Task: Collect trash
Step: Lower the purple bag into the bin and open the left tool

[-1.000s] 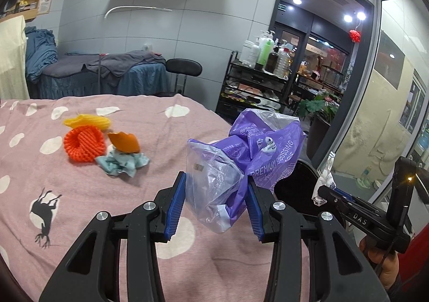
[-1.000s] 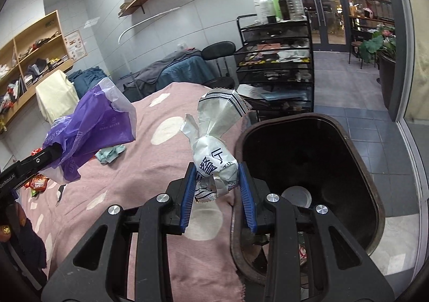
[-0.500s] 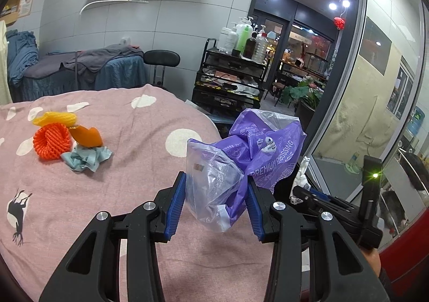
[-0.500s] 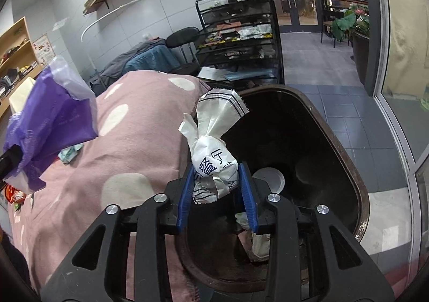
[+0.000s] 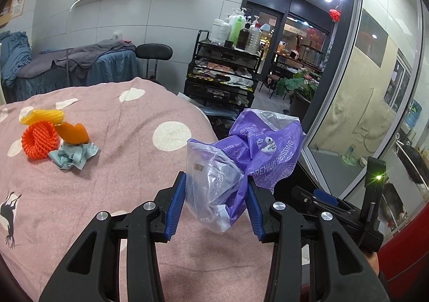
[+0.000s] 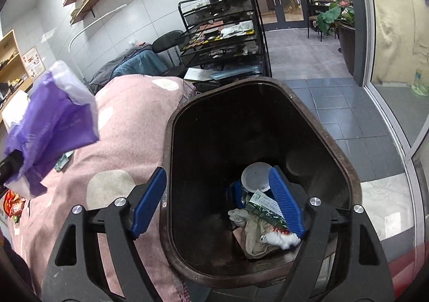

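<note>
My left gripper (image 5: 215,206) is shut on a crumpled purple and clear plastic bag (image 5: 241,157), held above the pink spotted bed cover (image 5: 112,173) near its right edge. The bag also shows in the right wrist view (image 6: 51,135). My right gripper (image 6: 218,202) is open and empty above the dark brown trash bin (image 6: 332,146). Inside the bin lie a white lid (image 6: 254,180), a crumpled white wrapper (image 6: 278,239) and other trash. On the bed lie an orange foam net (image 5: 39,139), a yellow foam net (image 5: 43,116), an orange peel (image 5: 73,133) and a pale blue crumpled cloth (image 5: 72,155).
A black wire shelf cart (image 5: 222,74) with bottles stands beyond the bed. A black stool (image 5: 154,54) and a covered bed (image 5: 67,68) are at the back wall. A glass partition (image 5: 362,87) is at the right. More wrappers (image 6: 13,205) lie at the bed's left.
My right gripper has moved over the bin and opened; the white wrapper it held has dropped into the bin. My left gripper has swung right, still holding the purple bag.
</note>
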The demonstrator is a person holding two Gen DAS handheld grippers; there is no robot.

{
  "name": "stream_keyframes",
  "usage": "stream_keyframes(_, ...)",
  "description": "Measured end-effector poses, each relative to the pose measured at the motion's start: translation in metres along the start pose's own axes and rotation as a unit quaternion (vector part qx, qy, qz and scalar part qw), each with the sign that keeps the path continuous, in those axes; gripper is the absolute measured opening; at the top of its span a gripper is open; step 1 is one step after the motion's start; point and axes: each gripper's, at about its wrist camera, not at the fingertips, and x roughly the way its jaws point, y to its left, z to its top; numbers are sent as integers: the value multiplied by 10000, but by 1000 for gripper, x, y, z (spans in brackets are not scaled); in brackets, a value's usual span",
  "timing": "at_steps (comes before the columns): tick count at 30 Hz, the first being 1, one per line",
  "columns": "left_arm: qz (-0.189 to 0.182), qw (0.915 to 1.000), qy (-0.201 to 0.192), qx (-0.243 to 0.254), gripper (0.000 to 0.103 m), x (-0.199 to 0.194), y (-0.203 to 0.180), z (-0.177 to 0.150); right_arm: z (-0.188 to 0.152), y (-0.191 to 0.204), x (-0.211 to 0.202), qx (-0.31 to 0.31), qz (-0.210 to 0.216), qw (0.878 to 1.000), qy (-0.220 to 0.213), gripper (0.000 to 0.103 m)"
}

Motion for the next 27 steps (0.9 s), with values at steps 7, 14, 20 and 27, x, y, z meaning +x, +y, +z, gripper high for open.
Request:
stream_keyframes(7,-204,9988,376,239,42,30,-21,7,7,-4,-24,51,-336,9984,-447,83)
stream_keyframes(14,-357,9932,948,571,43,70,-52,13,20,-19,-53,189,-735,9919,-1015,85)
stream_keyframes(20,-287,9874,1234,944,43,97,-76,13,28,-37,-68,373,-931,9877,-1199,88)
stream_keyframes(27,-59,9828,1435,1158,44,113,-85,10,32,-46,-70,445,-978,9876,-1145,88)
